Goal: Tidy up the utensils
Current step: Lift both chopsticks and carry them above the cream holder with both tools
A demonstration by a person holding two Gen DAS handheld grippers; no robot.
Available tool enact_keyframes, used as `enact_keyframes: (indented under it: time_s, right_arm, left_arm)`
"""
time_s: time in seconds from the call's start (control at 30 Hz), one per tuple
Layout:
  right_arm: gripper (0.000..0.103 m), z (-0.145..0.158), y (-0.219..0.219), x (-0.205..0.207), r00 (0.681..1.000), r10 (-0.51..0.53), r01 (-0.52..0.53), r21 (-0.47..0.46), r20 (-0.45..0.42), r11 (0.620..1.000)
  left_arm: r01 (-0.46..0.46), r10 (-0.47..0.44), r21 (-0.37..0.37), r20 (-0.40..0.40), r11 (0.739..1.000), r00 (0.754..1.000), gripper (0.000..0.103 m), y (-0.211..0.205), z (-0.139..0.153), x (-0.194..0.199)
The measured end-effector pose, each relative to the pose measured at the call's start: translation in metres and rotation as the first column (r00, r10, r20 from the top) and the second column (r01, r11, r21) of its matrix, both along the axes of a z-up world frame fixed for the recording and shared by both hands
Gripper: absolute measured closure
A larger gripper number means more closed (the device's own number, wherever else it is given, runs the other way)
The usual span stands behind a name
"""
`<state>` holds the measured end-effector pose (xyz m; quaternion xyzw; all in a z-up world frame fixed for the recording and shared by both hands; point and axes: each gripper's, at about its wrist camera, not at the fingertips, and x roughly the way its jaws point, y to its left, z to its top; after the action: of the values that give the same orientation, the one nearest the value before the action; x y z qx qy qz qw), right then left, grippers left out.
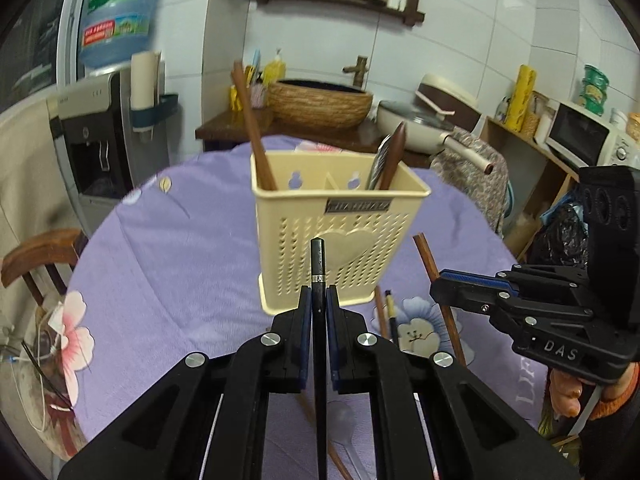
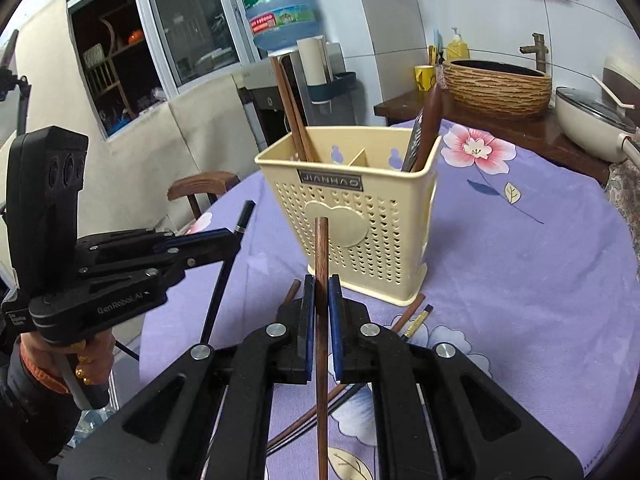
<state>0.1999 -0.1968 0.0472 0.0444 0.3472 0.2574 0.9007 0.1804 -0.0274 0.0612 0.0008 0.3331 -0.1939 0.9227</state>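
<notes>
**Both grippers loaded, holder partly filled**

Cream utensil holder stands upright at frame centre in both wrist views, on the purple floral tabletop. It has perforated walls and a divider inside. Left compartment: brown chopsticks leaning up and to the left. Right compartment: a brown utensil handle with a darker flat item beside it; what that item is I cannot tell.

Left gripper is clenched on a black chopstick, which runs straight up between the pads with its tip in front of the holder's heart emblem. Right gripper is clamped on a brown chopstick, held likewise, pointing at the holder's front wall. Each gripper also shows in the other's view: the right one at the right edge of the left wrist view, the left one at the left edge of the right wrist view. Neither stick touches the holder.

Still on the tabletop, just beside the holder's base at lower centre: a loose brown chopstick and a dark, yellow-banded chopstick. More sticks lie under the grippers, count unclear, and a pale spoon lies at the bottom of the left wrist view.

Judgement: task roughly mid-way. Some items are sorted, two are in hand, and several are left to collect.
</notes>
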Motion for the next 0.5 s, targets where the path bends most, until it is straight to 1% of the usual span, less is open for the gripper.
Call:
enact_keyframes:
  time_s: [0.1, 0.2, 0.5]
  right_arm:
    - [0.096, 0.012, -0.009, -0.010, 1.000, 0.007, -0.007, 0.016, 0.018, 1.000]
    - [0.096, 0.022, -0.014, -0.021, 0.999, 0.014, -0.014, 0.012, 0.042, 1.000]
    - [0.096, 0.053, -0.021, -0.051, 0.993, 0.039, -0.039, 0.004, 0.114, 0.999]
  left_arm:
    - [0.015, -0.016, 0.003, 0.034, 1.000, 0.999, 0.096, -0.001, 0.013, -0.007]
    - [0.023, -0.023, 0.009, 0.061, 1.000, 0.998, 0.096, 0.000, 0.024, -0.016]
    - [0.038, -0.036, -0.019, 0.076, 0.999, 0.996, 0.096, 0.011, 0.044, -0.026]
